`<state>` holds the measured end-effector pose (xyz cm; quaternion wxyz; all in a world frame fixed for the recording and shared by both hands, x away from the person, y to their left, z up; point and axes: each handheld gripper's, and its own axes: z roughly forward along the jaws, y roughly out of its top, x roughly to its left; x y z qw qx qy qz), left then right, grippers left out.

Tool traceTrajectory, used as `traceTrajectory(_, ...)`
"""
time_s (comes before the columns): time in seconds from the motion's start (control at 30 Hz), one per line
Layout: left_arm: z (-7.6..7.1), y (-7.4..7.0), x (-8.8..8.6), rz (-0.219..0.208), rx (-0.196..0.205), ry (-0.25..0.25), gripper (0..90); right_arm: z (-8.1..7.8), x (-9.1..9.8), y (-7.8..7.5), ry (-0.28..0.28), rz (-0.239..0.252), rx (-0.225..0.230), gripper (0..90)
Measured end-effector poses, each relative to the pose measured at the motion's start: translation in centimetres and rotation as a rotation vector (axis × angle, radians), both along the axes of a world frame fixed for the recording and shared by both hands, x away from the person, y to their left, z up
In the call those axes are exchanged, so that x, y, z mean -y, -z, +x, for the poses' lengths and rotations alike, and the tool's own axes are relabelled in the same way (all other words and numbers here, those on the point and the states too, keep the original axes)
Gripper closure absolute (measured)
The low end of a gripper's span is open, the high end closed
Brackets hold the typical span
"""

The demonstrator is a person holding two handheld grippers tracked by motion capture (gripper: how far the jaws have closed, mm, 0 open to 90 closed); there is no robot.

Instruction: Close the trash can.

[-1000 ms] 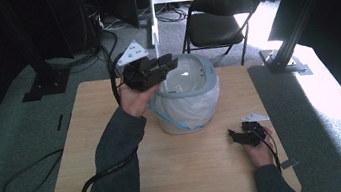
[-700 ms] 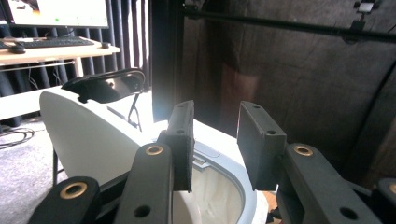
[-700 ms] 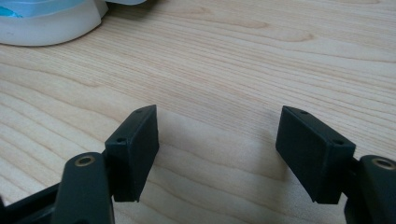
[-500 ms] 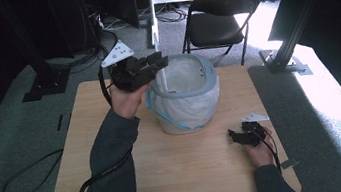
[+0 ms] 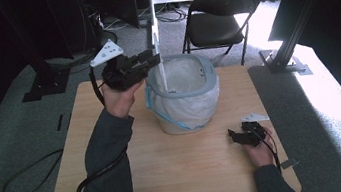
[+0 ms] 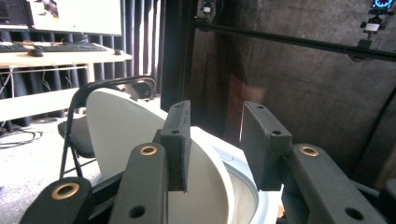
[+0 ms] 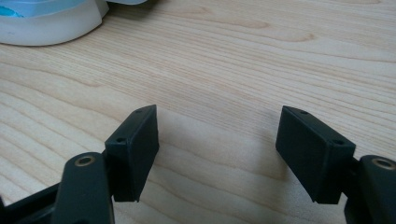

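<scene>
The left gripper (image 5: 152,59), jaws released, is hovering at ten o'clock of the round white plastic-lined bin (image 5: 184,94) mid-desk (image 5: 119,174), and should probably be clearing its raised white lid (image 6: 116,126) squarely, while the right gripper (image 5: 237,136) is resting with jaws spread at five o'clock.

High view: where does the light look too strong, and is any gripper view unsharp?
High view: sunlight washes out the floor right of the table. Left gripper view: the monitor is overexposed, the background soft. Right gripper view: sharp wood grain.
</scene>
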<state>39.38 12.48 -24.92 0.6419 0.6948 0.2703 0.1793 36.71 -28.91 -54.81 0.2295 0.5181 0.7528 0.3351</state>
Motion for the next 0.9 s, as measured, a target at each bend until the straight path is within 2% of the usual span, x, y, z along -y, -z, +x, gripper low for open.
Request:
traceTrajectory(0.3,0.4,0.6,-0.8,-0.003,-0.013,-0.025,66.2,0.0,0.0,0.0,0.0,0.002,-0.001,29.0)
traceTrajectory(0.53,1.1,1.2,-1.0,-0.007,-0.041,-0.046,81.6,-0.1,0.0,0.0,-0.001,0.002,-0.002,29.0)
traceTrajectory(0.77,1.7,1.6,-0.7,-0.012,-0.058,-0.05,89.8,-0.1,-0.1,0.0,-0.002,0.001,-0.002,29.0)
traceTrajectory(0.9,2.2,1.7,-0.7,-0.016,-0.068,-0.054,90.0,-0.1,-0.1,0.0,-0.002,0.002,-0.002,29.0)
